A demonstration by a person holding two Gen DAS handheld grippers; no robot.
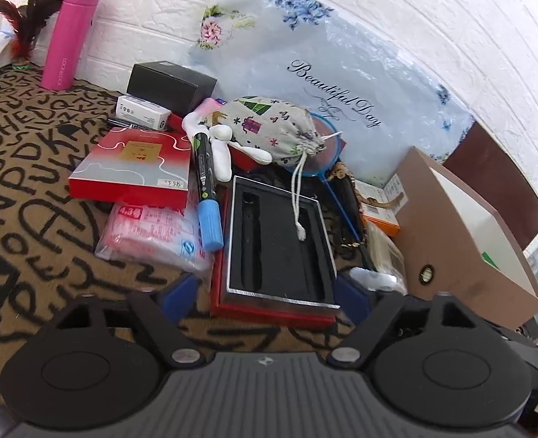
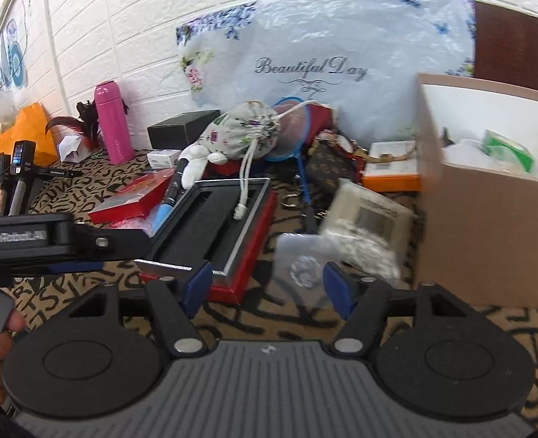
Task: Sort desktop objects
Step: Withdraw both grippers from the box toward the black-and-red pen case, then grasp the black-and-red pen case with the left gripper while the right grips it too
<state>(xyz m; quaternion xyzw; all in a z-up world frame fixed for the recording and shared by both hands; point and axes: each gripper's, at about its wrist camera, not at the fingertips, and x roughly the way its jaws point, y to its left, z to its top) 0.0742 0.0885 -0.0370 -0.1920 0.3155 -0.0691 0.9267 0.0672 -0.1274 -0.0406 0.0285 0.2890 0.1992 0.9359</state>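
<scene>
Clear plastic packet (image 2: 305, 259) lies low centre in the right wrist view, between the right gripper (image 2: 269, 284)'s spread, empty jaws, beside the cardboard box (image 2: 487, 219). The left gripper (image 1: 269, 292), jaws also spread, faces the foam-lined case (image 1: 279, 241), its long axis running away up-frame.

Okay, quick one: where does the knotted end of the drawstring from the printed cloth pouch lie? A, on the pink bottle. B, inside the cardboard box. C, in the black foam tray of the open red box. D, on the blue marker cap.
C: the drawstring hangs from the cloth pouch and ends on the black foam tray.
</scene>
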